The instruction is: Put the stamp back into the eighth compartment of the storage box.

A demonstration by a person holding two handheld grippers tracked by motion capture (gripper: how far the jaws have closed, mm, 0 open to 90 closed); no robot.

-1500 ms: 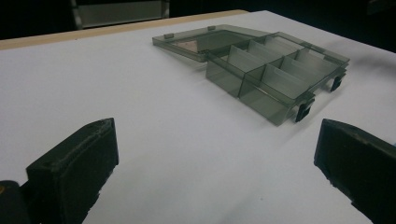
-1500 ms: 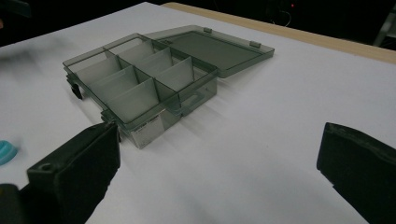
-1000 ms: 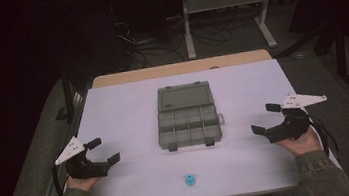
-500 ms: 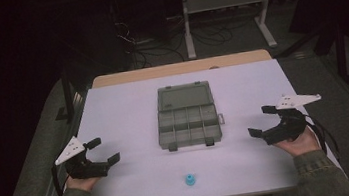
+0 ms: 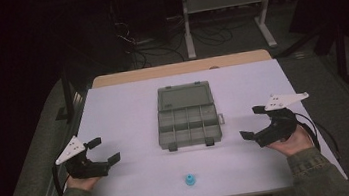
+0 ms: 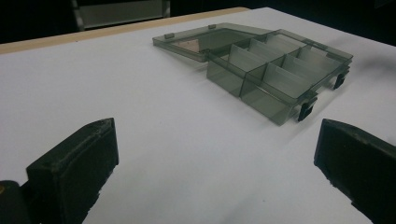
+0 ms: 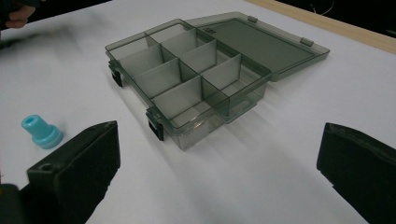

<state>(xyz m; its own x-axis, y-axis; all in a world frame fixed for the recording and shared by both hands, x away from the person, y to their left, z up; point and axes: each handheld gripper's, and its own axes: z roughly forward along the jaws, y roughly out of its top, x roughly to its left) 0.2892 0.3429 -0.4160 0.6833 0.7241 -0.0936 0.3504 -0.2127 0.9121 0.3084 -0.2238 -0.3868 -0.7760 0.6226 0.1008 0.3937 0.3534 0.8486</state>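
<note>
Since a second ago your right gripper [image 5: 252,122] has slid a little toward you and inward, while your left gripper [image 5: 104,150] has stayed put near the table's [image 5: 123,109] left edge. Both tools are released, jaws spread wide and holding nothing, one on each side of the grey box [image 5: 187,121], which sits mid-table with its lid lying flat behind it. Your small blue cap [image 5: 189,179] stands alone near the front edge, between your hands and well apart from the box.
</note>
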